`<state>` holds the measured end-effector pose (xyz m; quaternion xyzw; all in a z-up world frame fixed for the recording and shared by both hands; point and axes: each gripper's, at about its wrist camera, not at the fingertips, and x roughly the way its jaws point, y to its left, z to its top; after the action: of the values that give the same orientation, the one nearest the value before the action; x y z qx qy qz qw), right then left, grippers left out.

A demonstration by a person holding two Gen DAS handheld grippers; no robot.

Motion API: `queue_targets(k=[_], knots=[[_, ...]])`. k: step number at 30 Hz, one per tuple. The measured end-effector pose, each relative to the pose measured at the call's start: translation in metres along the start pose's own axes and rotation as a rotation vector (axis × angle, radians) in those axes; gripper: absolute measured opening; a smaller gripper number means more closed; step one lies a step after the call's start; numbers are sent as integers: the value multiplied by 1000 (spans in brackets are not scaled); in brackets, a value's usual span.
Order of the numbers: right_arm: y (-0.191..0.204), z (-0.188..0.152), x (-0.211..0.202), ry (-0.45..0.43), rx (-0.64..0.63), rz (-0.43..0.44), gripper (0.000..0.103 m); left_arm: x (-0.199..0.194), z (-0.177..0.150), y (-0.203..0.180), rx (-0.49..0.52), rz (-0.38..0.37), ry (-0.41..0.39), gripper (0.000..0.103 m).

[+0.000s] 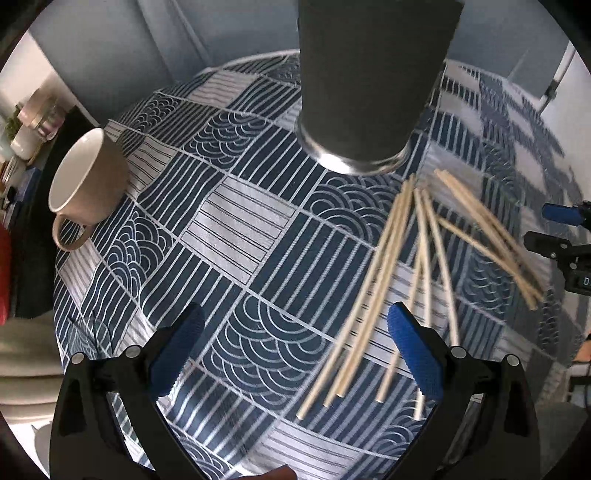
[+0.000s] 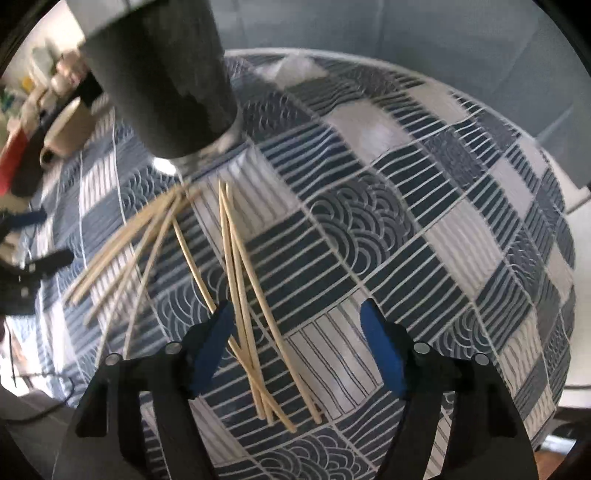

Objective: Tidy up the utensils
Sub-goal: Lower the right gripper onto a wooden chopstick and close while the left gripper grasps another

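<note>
Several wooden chopsticks [image 1: 384,280] lie scattered on the blue patterned tablecloth [image 1: 236,221], fanning out below a tall dark cup [image 1: 369,81] with a shiny base. In the right wrist view the chopsticks [image 2: 240,295] lie in two loose groups below the same cup [image 2: 162,74]. My left gripper [image 1: 295,354] is open and empty above the cloth, its right finger beside the chopstick ends. My right gripper [image 2: 299,354] is open and empty, with one group of chopsticks running between its fingers. The right gripper's fingers [image 1: 561,214] show at the left view's right edge.
A beige mug [image 1: 88,177] lies tipped on its side at the table's left; it also shows in the right wrist view [image 2: 66,129]. Cluttered shelves [image 1: 26,129] stand beyond the left edge. A grey wall [image 2: 406,29] is behind the round table.
</note>
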<state>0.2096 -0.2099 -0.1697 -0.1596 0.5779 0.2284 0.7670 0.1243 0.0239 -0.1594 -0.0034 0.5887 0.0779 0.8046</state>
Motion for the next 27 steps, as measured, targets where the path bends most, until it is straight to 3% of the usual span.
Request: queue_targets(k=[4, 10, 16, 19, 21, 23, 25, 27], knots=[[1, 0, 11, 19, -36, -32, 61, 16, 3, -4, 43, 7, 27, 97], [0, 6, 21, 47, -76, -54, 52, 33, 4, -7, 128, 59, 49, 98], [5, 15, 30, 84, -146, -56, 50, 42, 10, -8, 196, 29, 59, 99], [4, 22, 33, 107, -163, -18, 43, 49, 16, -4, 219, -17, 90, 99], [2, 26, 34, 127, -161, 23, 34, 59, 26, 5, 181, -81, 164, 99], [1, 32, 36, 135, -185, 24, 31, 63, 31, 6, 202, -93, 191, 99], [3, 33, 35, 143, -197, 23, 22, 63, 34, 2, 258, -88, 182, 98], [1, 36, 36, 157, -207, 8, 7, 63, 37, 1, 273, -109, 196, 91]])
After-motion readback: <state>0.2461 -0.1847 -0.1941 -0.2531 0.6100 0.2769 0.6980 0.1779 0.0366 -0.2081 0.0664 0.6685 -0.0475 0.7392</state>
